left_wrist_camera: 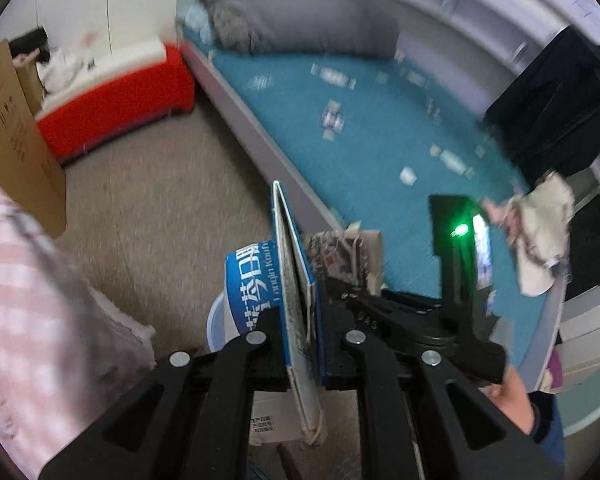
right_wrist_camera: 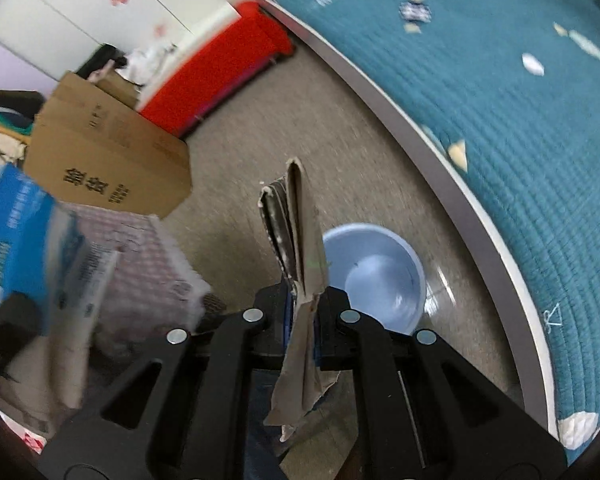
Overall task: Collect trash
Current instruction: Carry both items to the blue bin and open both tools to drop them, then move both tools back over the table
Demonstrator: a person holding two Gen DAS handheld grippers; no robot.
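My left gripper [left_wrist_camera: 302, 332] is shut on a flattened blue-and-white carton [left_wrist_camera: 290, 272], held edge-on above the floor. The same carton shows at the left of the right wrist view [right_wrist_camera: 28, 248]. My right gripper [right_wrist_camera: 302, 312] is shut on a piece of folded grey-brown cardboard [right_wrist_camera: 300, 240]; it also shows in the left wrist view [left_wrist_camera: 340, 256], held by the right gripper [left_wrist_camera: 332, 292]. A pale blue bin [right_wrist_camera: 376, 276] stands on the floor just right of the cardboard; its rim peeks out behind the carton in the left wrist view [left_wrist_camera: 216, 324].
A bed with a teal quilt [left_wrist_camera: 380, 140] [right_wrist_camera: 500, 100] runs along the right. A brown cardboard box [right_wrist_camera: 108, 160] [left_wrist_camera: 12, 140], a red bench [right_wrist_camera: 220, 72] [left_wrist_camera: 116, 108] and a pink checked cloth [left_wrist_camera: 40, 320] [right_wrist_camera: 148, 264] lie to the left. Beige carpet [right_wrist_camera: 280, 128] lies between.
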